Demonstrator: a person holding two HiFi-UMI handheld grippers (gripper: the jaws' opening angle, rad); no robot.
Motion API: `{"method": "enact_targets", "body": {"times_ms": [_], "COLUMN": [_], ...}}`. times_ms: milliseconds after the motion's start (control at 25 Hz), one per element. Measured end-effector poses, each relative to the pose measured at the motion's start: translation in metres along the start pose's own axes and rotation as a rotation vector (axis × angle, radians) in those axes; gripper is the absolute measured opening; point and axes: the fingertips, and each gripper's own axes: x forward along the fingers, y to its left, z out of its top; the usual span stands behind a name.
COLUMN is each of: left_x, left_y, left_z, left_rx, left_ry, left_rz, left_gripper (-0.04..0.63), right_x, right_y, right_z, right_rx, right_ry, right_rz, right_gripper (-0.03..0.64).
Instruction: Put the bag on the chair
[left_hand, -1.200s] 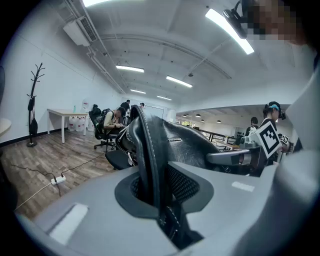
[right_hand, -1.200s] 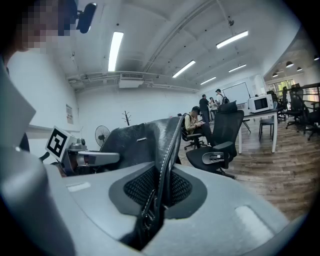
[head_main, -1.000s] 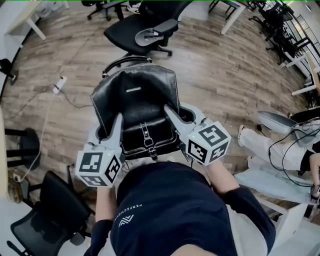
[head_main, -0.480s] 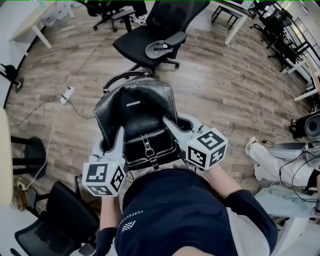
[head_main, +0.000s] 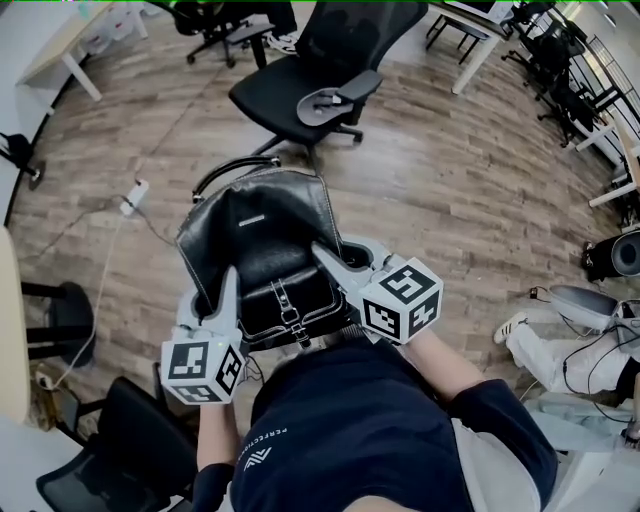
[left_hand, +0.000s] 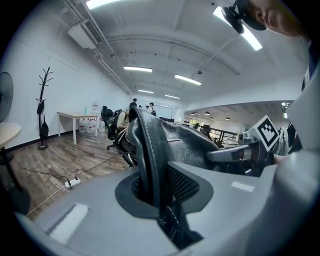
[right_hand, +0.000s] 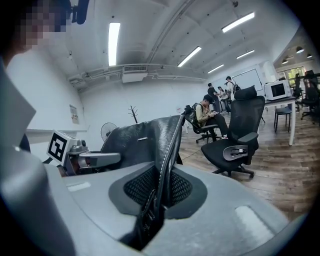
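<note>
Where the wearer's navy shirt fills the foot of the head view, two grippers reach forward from it.

- Left gripper: jaws set narrow, mesh pads clamped on the left side edge of the bag, seen close in its own view.
- Right gripper: jaws likewise narrow, pads pressing the stitched right side edge, confirmed in its own view.
- Bag: black leather, buckle strap on the near face, small metal tag higher up, carry handle at the far end. Held between the two grippers above the wooden floor, touching no furniture. Both gripper views show it edge-on.
- Dark chair: low left, near the wearer's left arm.
- Power strip: white, on the floor left of the bag, with a cable trailing from it; also seen from the left gripper.
- Seated person, white trousers: right edge, on a level with the grippers.
- Office chair: black, armrests, wheeled base, seat bare; beyond the bag and well apart from it. Seen right of the bag from the right gripper.
- Desk: pale, far left corner.
- Coat stand and table: along the far wall.
- People: seated and standing, far end of the room.
</note>
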Motion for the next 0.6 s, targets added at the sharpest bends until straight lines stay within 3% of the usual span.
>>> {"method": "enact_targets", "body": {"times_ms": [600], "left_x": [0.16], "left_y": [0.035], "left_z": [0.061], "left_rx": [-0.031], "left_ry": [-0.001], "left_rz": [0.081], "left_gripper": [0.065], "right_x": [0.093], "right_y": [-0.141], "right_z": [0.08], "right_rx": [-0.023], "right_ry": [0.009], "right_rz": [0.065], "right_gripper": [0.048]}}
